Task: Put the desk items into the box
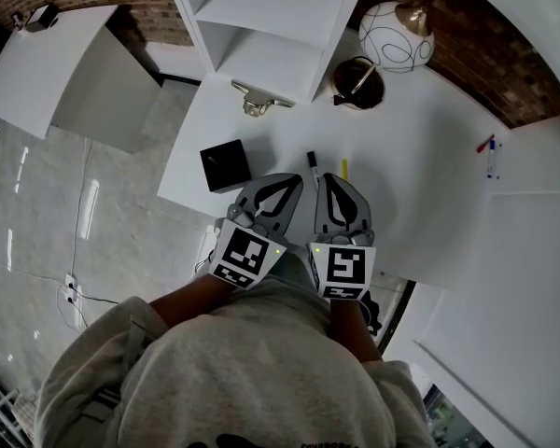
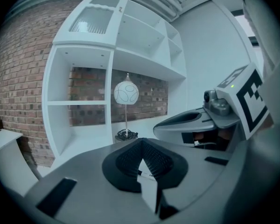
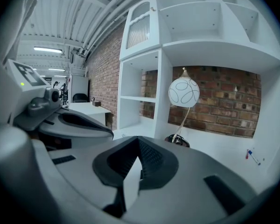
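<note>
Because nothing is picked up yet, the left gripper (image 1: 289, 185) and right gripper (image 1: 329, 183) hover side by side just right of the black box (image 1: 226, 164), jaws clenched on nothing, probably lining up on the marker (image 1: 312, 163) and yellow pen (image 1: 344, 168), also right of that box

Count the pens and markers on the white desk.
4: black marker and yellow marker side by side, centre; red pen and blue pen together, far right. More may be hidden.

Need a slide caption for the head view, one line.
Person holds left tongs and right tongs shut, side by side, over a white desk by a black box and marker.
</note>
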Action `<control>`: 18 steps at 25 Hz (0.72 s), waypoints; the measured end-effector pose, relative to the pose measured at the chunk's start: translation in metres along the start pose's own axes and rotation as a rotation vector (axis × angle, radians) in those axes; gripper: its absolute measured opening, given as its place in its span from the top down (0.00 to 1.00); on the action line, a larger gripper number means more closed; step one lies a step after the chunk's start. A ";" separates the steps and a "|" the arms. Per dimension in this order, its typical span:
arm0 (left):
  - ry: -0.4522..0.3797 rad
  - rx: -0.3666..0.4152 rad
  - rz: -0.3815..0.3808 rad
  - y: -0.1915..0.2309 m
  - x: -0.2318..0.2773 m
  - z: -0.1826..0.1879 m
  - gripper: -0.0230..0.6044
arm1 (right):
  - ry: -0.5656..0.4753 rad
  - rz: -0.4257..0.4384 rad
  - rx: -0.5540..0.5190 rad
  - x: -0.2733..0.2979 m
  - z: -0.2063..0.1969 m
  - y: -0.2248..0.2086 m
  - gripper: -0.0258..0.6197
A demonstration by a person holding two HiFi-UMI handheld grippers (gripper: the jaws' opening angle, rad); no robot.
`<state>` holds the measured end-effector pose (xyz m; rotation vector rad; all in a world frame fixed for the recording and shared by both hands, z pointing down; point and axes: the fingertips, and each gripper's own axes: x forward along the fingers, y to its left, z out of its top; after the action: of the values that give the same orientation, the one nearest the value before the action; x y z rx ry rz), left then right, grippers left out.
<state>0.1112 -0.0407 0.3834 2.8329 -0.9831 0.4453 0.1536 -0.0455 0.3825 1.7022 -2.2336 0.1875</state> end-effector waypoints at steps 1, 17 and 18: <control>0.005 0.003 -0.001 0.001 0.002 -0.002 0.96 | 0.007 0.002 -0.006 0.002 -0.003 0.000 0.93; 0.064 -0.015 -0.036 0.002 0.040 -0.046 0.96 | 0.114 0.032 -0.007 0.033 -0.053 -0.012 0.93; 0.067 -0.017 -0.037 0.002 0.042 -0.048 0.96 | 0.118 0.030 -0.003 0.035 -0.056 -0.014 0.93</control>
<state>0.1301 -0.0572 0.4418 2.7964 -0.9159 0.5221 0.1682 -0.0646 0.4454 1.6131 -2.1736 0.2840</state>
